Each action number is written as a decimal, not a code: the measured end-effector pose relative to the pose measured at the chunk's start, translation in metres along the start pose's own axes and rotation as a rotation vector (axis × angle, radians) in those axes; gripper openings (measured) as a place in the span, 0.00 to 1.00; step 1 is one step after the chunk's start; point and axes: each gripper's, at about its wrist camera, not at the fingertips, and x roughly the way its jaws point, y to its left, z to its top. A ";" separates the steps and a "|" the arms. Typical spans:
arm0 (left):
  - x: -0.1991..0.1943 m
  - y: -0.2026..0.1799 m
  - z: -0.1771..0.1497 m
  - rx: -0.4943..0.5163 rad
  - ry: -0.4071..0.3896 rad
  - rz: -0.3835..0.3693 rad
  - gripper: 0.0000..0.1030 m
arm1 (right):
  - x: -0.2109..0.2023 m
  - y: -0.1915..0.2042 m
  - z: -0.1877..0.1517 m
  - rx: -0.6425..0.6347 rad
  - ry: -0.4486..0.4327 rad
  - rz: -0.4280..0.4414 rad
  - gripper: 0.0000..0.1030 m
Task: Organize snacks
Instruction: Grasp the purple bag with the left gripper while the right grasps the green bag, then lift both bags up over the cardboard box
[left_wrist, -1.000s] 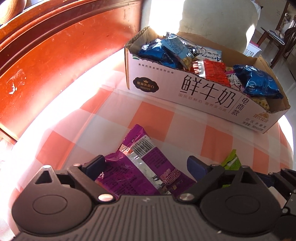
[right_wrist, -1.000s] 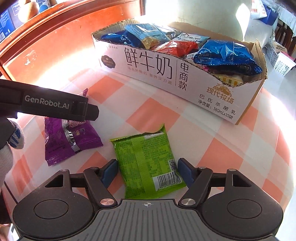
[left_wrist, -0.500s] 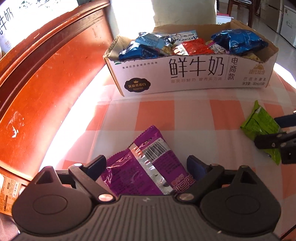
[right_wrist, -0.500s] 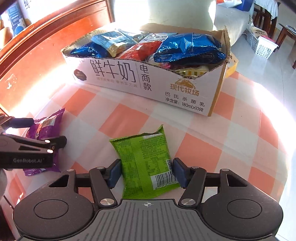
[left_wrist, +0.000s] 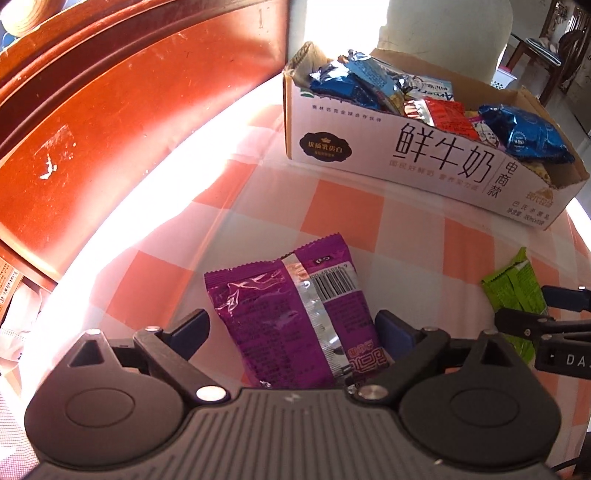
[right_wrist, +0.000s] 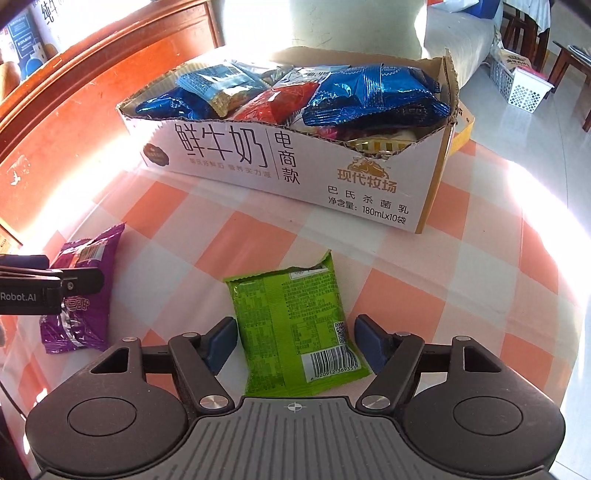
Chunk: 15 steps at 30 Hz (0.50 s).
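Observation:
A purple snack packet (left_wrist: 295, 314) lies on the checked tablecloth between the open fingers of my left gripper (left_wrist: 295, 332); the right finger is close against its edge. It also shows in the right wrist view (right_wrist: 79, 291). A green snack packet (right_wrist: 295, 328) lies between the open fingers of my right gripper (right_wrist: 295, 339), not squeezed. It also shows in the left wrist view (left_wrist: 513, 291). A white cardboard box (right_wrist: 295, 166) full of blue, red and other snack packets stands further back on the table.
The orange-and-white checked tablecloth (right_wrist: 406, 266) covers the table. A red-brown wooden board (left_wrist: 129, 110) runs along the left side. A white perforated basket (right_wrist: 524, 88) and chairs stand on the floor at the far right.
Both grippers have shifted and turned over their packets. The left gripper's view swung back toward the left with the purple packet still between its fingers. Neither packet has been lifted.

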 end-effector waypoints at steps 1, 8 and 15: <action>0.003 -0.001 -0.002 0.006 0.007 0.002 0.93 | 0.000 0.002 0.000 -0.003 -0.001 -0.004 0.71; 0.001 -0.014 -0.004 0.106 -0.055 -0.051 0.68 | -0.001 0.006 -0.001 -0.058 -0.013 -0.009 0.56; -0.004 -0.026 -0.004 0.192 -0.087 -0.075 0.62 | -0.006 0.008 -0.001 -0.074 -0.037 0.018 0.46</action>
